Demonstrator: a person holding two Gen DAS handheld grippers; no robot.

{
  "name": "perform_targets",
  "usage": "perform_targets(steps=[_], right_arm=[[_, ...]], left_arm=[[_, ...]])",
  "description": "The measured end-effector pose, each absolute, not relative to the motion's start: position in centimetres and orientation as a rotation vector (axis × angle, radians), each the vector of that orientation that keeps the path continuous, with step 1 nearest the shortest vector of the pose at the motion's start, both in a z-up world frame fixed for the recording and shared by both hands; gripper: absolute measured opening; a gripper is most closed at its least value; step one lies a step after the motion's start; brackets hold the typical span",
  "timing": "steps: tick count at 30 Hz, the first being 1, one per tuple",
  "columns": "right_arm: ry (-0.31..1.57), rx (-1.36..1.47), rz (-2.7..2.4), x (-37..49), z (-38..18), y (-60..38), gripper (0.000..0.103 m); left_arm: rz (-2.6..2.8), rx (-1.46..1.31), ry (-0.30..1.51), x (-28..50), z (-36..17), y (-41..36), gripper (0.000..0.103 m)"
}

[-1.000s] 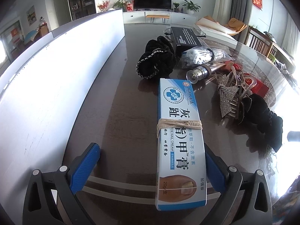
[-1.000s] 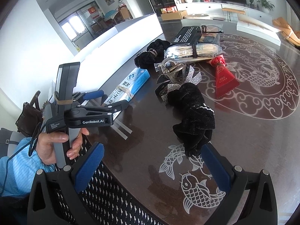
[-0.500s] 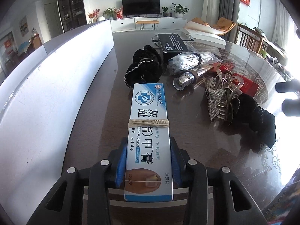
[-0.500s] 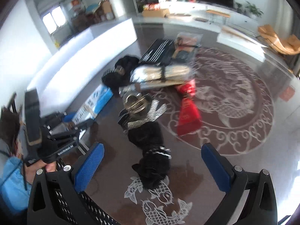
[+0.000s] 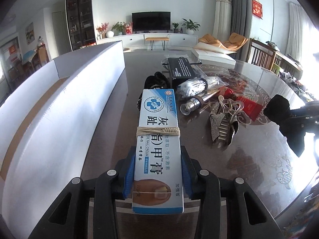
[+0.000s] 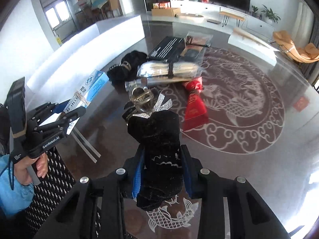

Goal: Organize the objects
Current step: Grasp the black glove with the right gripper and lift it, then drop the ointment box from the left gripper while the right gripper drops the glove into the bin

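While your left gripper (image 5: 157,177) clamps one cream box (image 5: 157,145) above the table (image 5: 249,159), your right gripper (image 6: 162,171) has just closed on one black scrunchie (image 6: 159,149), lifted clear. On the table lie a second black scrunchie (image 6: 131,63), one hair claw (image 5: 223,123), one red packet (image 6: 194,107) and one black box (image 5: 181,69)

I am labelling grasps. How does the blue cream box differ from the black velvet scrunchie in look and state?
The cream box is a stiff, flat, printed carton with a band around it; the scrunchie is soft, dark and bunched. The box lies lengthwise in the left gripper; the scrunchie droops from the right gripper. Both are clamped between blue pads, whose jaws have just been closing.
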State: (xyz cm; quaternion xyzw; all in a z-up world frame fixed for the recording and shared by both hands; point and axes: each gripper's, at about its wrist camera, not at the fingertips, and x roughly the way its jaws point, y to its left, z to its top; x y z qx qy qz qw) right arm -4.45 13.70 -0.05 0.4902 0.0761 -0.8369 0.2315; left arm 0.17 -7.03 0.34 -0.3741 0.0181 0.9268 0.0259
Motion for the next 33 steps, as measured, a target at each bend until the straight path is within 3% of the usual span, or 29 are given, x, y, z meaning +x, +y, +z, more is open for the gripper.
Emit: perform_targets(steps=[5, 9, 16, 20, 25, 26, 28, 29, 31, 33], right_arm=[[0.132, 1.320, -2.302, -3.8, 0.9, 13.6, 0.035], [0.099, 1.237, -2.308, -3.6, 2.6, 11.2, 0.035], [0.016, 0.985, -2.198, -3.7, 8.3, 0.7, 0.035], [0.059, 0.878, -2.104, -3.8, 10.1, -8.2, 0.035], [0.116, 0.927, -2.032, -5.5, 8.5, -16.7, 0.036], [0.137, 0.956, -2.025, -5.9, 7.7, -18.0, 0.039], [0.190, 1.074, -1.998, -6.8, 5.7, -20.3, 0.069], [0.202, 1.129, -1.976, -7.0, 4.8, -21.1, 0.094], [0.188, 1.154, -1.965, -6.9, 4.0, -21.3, 0.097], [0.187, 1.111, -1.994, -6.0, 4.3, -20.3, 0.097]], left_arm=[[2.916, -1.109, 0.056, 1.8, 2.2, -7.3, 0.041], [2.898, -1.063, -0.184, 3.6, 5.4, -10.0, 0.041], [2.967, -1.005, -0.428, 4.8, 11.0, -19.2, 0.041], [3.095, -1.094, -0.403, 4.0, 11.4, -25.6, 0.041], [3.134, -1.390, -0.372, 1.7, 8.2, -31.9, 0.041], [3.097, -1.500, -0.359, 1.0, 7.1, -32.9, 0.041], [3.030, -1.676, -0.333, 0.0, 5.3, -34.2, 0.051], [3.011, -1.752, -0.317, -0.3, 4.6, -34.6, 0.066], [3.033, -1.768, -0.173, -0.4, 4.6, -34.1, 0.075], [3.086, -1.779, -0.072, -0.1, 5.0, -33.3, 0.098]])
